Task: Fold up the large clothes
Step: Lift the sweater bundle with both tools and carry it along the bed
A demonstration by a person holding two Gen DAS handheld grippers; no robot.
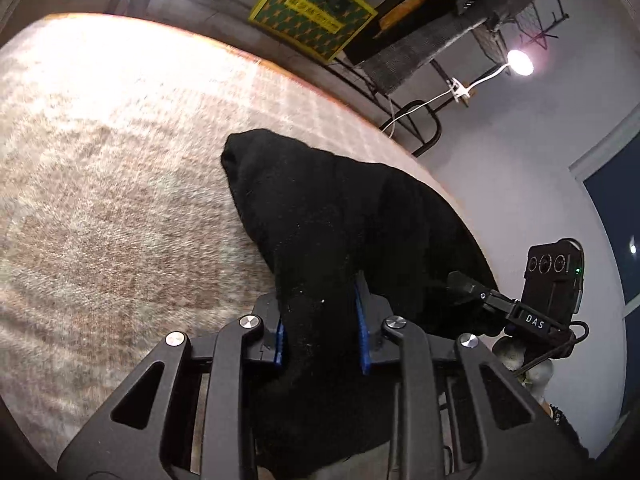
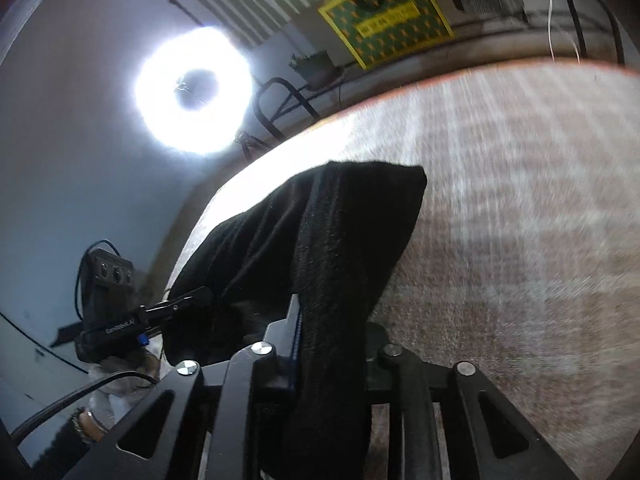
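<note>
Holding the black garment up off the patterned bed w/ both tools, we see left gripper fingers pinched tight on a bunched fold, right gripper likewise closed on thick cloth. Fabric looks soft, limp, fairly heavy, so it'll sag btwn grips; we'd judge edges or corners the better hold vs. bunched middle

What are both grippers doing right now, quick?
Left gripper: closed on the black garment.
Right gripper: closed on the same black garment.
</note>
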